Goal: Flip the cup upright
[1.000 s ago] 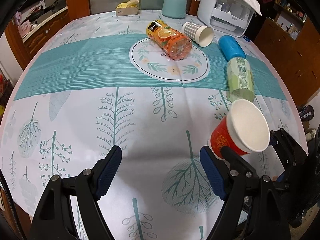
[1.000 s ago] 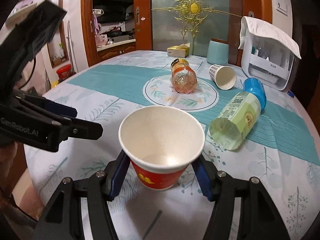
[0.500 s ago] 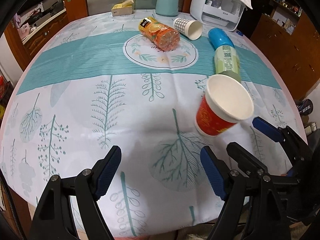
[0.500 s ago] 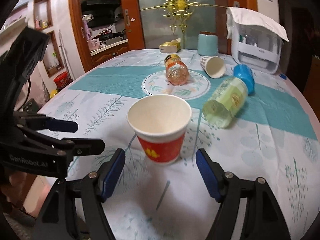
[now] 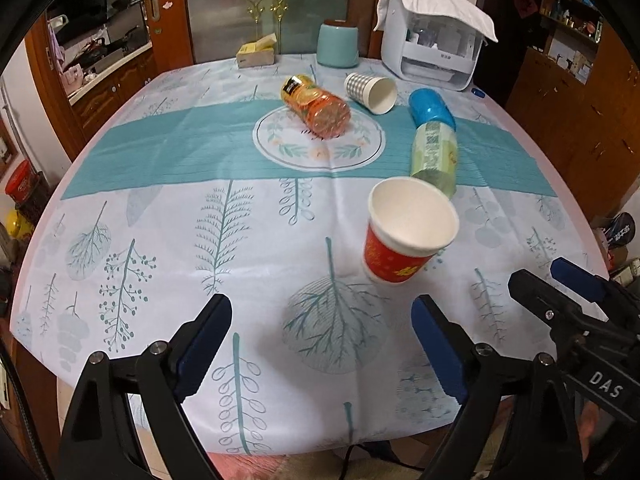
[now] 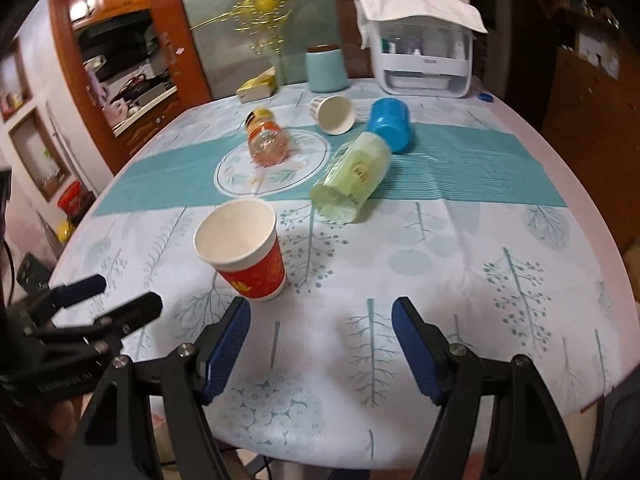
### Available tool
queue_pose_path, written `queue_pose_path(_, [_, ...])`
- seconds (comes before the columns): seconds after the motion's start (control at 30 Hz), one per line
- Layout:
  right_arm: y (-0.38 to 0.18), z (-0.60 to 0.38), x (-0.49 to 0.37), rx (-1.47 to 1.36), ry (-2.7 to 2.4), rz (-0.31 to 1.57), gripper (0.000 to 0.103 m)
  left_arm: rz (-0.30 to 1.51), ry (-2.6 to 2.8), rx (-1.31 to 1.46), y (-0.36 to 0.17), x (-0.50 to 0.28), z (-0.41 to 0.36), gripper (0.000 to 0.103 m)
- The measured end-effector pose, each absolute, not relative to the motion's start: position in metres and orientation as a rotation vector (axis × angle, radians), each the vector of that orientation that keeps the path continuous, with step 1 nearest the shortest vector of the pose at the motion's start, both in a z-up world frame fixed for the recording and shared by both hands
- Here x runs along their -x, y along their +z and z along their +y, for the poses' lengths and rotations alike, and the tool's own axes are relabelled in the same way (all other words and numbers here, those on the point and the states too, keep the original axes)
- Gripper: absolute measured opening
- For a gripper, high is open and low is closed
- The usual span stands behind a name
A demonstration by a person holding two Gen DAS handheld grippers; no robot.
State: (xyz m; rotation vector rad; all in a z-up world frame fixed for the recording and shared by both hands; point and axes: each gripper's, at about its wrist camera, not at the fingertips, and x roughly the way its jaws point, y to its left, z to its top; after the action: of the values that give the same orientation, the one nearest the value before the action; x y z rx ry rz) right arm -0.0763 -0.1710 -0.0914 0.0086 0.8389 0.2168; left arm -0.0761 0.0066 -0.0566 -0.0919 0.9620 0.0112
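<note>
ITEM: red paper cup (image 6: 244,250). Loc: near part of counter (image 5: 160,216), on white leaf-print cloth just short of the teal band. Cond: standing on its base, mouth up, nothing touching it. Also seen from left wrist view (image 5: 408,236).

CHANGE: 1.0 s ago cup sat clamped betw. the right gripper's fingers; 0.5 s ago those fingers were already spread w/ cup standing free just ahead. Now right gripper (image 6: 320,344) is farther back and cup lies off to its left, clear of both pads (right view is a bit motion-blurred, so rig likely in motion). Judgement: flip is done, cup released upright; only retreat remains, care needed not to clip the cup.

FINGERS: right – released, spread wide, nothing betw. them. Left gripper (image 5: 320,340) – released too, spread wide, empty, same as in both earlier frames; it hangs over near counter edge, cup ahead and to its right.

OTHER DIFFS vs. earlier: left view now takes in more of far counter and room.

UNCHANGED STOCK: orange bottle (image 5: 316,108) lying on round motif; checked cup (image 5: 370,87) on its side; blue cup (image 5: 430,108) and green bottle (image 5: 434,156) lying end to end, beyond red cup.
</note>
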Motion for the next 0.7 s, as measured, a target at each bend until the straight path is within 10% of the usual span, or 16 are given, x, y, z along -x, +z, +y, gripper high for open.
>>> queue_pose_path(0.7, [-0.063,-0.169,0.088,0.021,0.148,0.773,0.074,0.950,0.088,0.118,-0.045,0.076,-0.008,0.091])
